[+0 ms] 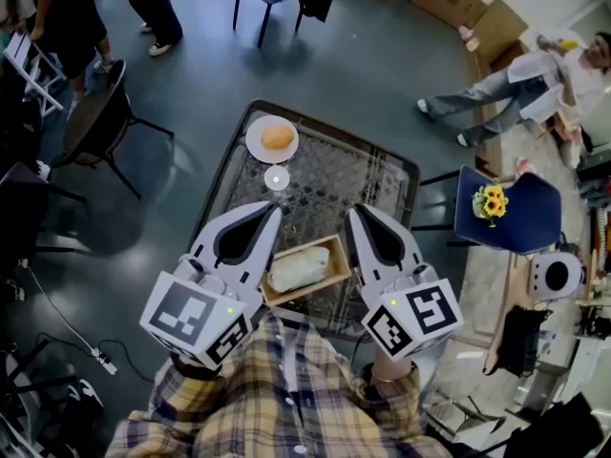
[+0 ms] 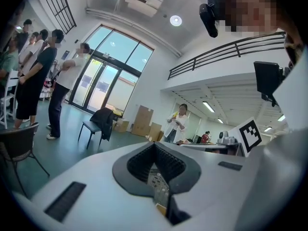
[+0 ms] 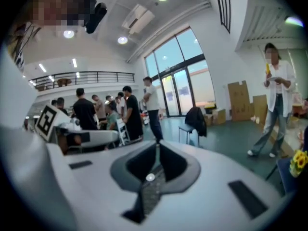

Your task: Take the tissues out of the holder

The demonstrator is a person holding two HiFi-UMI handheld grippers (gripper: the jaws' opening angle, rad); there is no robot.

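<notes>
Grey floor surrounds a small table [image 1: 382, 175] with a patterned top, in the middle of the head view. On its near edge, at the lower centre of the frame, stands the wooden holder [image 1: 341, 256], and the tissues [image 1: 298, 267] lie inside it. My left gripper [image 1: 274, 208] is at the holder's left and my right gripper [image 1: 353, 212] at its right; both have their jaws closed together and hold nothing. Higher in the frame are a small white disc [image 1: 277, 177] and a plate [image 1: 253, 139] with a bun [image 1: 277, 137]. At the right stands a blue chair [image 1: 530, 208] with yellow flowers [image 1: 493, 200].
</notes>
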